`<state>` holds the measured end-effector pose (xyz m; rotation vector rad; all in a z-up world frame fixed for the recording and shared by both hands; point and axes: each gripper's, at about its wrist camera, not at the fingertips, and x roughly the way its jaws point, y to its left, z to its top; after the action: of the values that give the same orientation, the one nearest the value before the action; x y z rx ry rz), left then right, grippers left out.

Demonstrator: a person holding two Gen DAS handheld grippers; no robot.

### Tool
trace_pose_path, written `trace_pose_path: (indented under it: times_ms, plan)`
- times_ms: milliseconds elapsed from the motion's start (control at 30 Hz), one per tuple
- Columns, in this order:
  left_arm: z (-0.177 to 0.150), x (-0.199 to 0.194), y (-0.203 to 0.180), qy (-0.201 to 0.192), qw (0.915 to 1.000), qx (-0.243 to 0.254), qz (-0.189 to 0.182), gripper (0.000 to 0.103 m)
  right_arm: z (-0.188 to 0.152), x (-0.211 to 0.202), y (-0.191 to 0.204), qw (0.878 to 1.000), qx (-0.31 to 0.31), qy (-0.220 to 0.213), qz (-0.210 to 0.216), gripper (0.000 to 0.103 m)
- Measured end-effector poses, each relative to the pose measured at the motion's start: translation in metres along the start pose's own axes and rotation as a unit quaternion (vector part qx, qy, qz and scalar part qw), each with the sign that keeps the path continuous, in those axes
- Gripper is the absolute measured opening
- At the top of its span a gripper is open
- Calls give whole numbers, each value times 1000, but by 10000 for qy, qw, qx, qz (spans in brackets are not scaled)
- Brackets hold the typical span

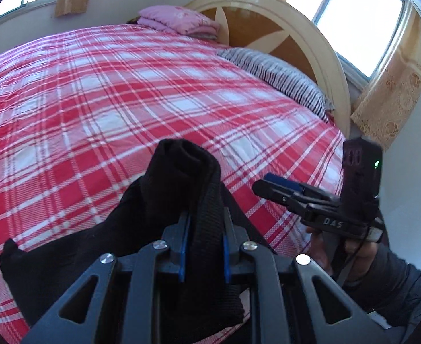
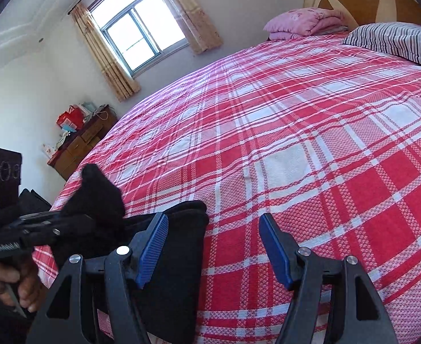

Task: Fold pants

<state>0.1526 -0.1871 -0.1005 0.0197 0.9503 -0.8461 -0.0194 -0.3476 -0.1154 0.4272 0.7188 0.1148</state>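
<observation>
My left gripper [image 1: 203, 246] has its jaws clamped on the black pants [image 1: 193, 177] over the bed [image 1: 95, 100]; my right gripper [image 2: 213, 246] jaws stand wide, empty.

Matt black knit pants [image 1: 202, 189] (ribbed) on woven plaid bedspread [image 1: 95, 100].
</observation>
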Motion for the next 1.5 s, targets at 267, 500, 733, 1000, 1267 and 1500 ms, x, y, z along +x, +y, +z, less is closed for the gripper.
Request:
trace_pose_path:
  times_ms: [267, 500, 733, 1000, 1267, 1500]
  plan:
    - [-22, -32, -12, -463, 9988, 77, -106, 46, -4, 0, 6, 9984, 23, 126, 552, 67]
    - [-50, -83, 35, -1108, 9793, 100, 1690, 71, -3, 3, 20, 9947, 87, 375, 949, 67]
    - [-76, -72, 95, -938, 9678, -590, 2262, 72, -15, 19, 53, 9910, -254, 1140, 654, 66]
    - [-90, -57, 106, -880, 9681, -817, 2201, 88, -33, 6, 55, 9891, -726, 1273, 139, 16]
    - [-95, -51, 108, -870, 9658, -821, 2300, 100, -41, 1, 42, 9889, -759, 1279, -12, 16]
    - [-96, -54, 108, -1018, 9626, -877, 2352, 100, -15, -16, 58, 9956, -770, 528, -64, 40]
